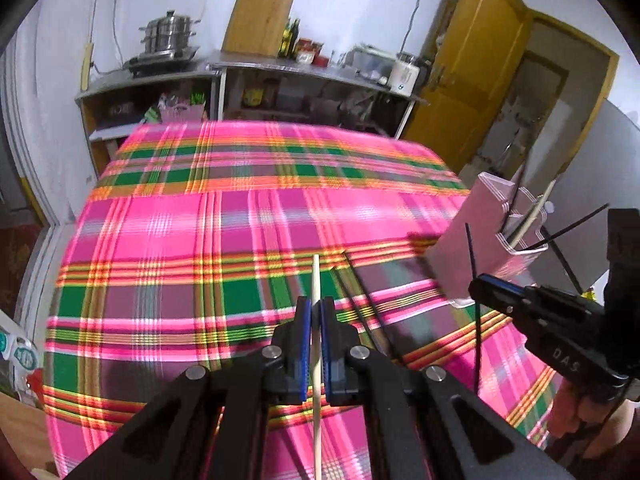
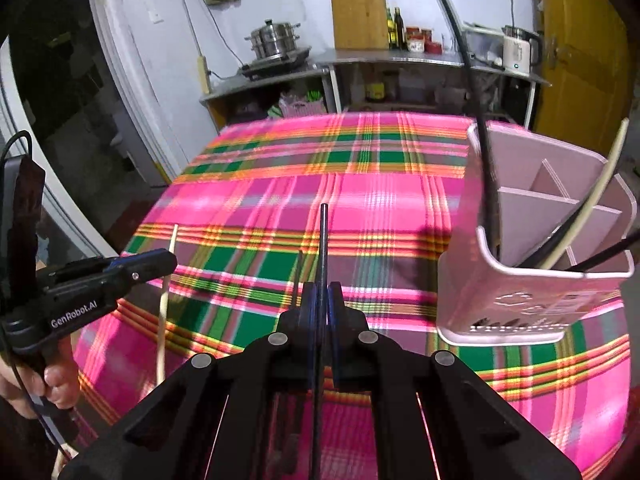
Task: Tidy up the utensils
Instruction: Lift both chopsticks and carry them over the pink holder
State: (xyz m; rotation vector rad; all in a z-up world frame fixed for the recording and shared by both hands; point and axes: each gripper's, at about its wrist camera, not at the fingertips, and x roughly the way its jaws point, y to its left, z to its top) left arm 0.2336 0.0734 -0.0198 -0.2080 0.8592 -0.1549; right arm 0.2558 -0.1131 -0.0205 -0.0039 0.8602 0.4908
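Holding one chopstick apiece, the left gripper (image 1: 315,312) is clamped on a pale chopstick (image 1: 316,280) and the right gripper (image 2: 323,300) on a black chopstick (image 2: 323,240), both lifted above the table (image 2: 280,184), likely bound for the pink holder (image 2: 520,288) by its right edge.

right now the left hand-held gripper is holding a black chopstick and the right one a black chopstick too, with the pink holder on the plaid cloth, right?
Not quite: the left hand-held gripper holds a pale wooden chopstick, as the left wrist view shows. The right hand-held gripper does hold a thin black chopstick, and the pink plastic utensil holder stands on the plaid cloth.
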